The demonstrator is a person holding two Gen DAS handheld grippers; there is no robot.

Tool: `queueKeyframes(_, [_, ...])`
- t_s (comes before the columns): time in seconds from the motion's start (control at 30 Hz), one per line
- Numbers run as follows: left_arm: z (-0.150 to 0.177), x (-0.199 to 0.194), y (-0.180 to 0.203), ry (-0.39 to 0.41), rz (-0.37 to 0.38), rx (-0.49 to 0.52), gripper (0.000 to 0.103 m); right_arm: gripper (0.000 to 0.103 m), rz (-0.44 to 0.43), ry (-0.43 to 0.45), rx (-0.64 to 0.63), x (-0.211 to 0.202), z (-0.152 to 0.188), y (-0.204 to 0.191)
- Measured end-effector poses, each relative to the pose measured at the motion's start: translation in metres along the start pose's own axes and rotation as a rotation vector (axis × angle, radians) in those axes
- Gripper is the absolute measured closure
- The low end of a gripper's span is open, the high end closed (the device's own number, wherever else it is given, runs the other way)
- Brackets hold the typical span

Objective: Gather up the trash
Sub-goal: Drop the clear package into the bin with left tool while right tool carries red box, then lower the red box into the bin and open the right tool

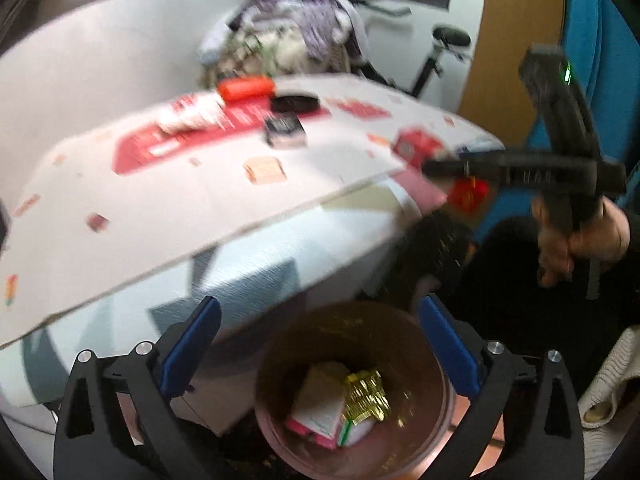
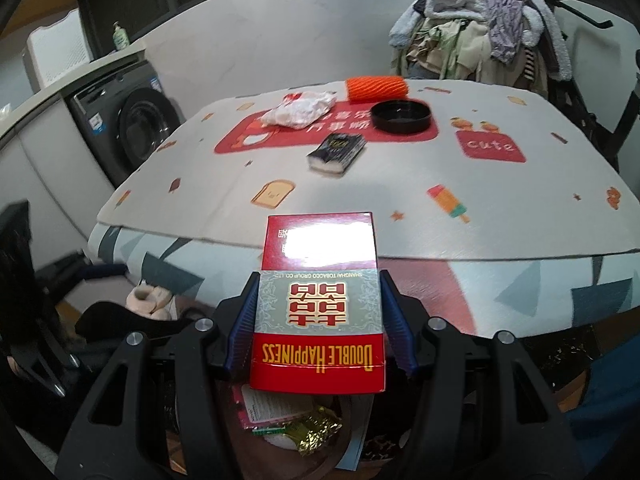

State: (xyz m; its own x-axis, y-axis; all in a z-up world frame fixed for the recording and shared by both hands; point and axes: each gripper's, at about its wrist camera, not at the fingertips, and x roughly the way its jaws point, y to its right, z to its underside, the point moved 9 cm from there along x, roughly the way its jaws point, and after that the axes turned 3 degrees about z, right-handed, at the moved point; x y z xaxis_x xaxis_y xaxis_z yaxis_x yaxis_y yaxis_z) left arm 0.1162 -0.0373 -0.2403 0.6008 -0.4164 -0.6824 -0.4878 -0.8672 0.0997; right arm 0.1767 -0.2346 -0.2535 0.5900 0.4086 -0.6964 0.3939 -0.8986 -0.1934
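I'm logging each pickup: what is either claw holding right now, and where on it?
The right claw grips the red-and-silver cardboard cigarette box by its two long side edges, near the lower half. The left claw is open, holding nothing, above the brown bin.

Table [image 2: 400,200], patterned cloth: orange roll [image 2: 377,88], crumpled white wrapper [image 2: 301,111], black lid [image 2: 401,117], dark packet [image 2: 337,153].

washing machine [image 2: 132,120], clothes heap [image 2: 480,28], soap bottle [image 2: 120,36]

Dim indoor light, heavy motion blur left view, fisheye-bent edges.
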Motion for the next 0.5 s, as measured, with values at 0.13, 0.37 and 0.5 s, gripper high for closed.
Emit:
queueKeyframes(0.13, [-0.008, -0.026, -0.009, 0.106, -0.079, -0.014, 0.006, 0.045, -0.026, -0.019, -0.091, 0.005, 0.013, -0.02])
queueKeyframes(0.37, [-0.011, -0.041, -0.032, 0.166, -0.135, -0.099, 0.006, 0.045, -0.111, -0.106, -0.282, 0.014, 0.038, -0.064])
queueKeyframes(0.5, [-0.006, -0.04, -0.042, 0.157, -0.135, -0.144, 0.006, 0.045, -0.146, -0.189, -0.34, 0.025, 0.056, -0.076])
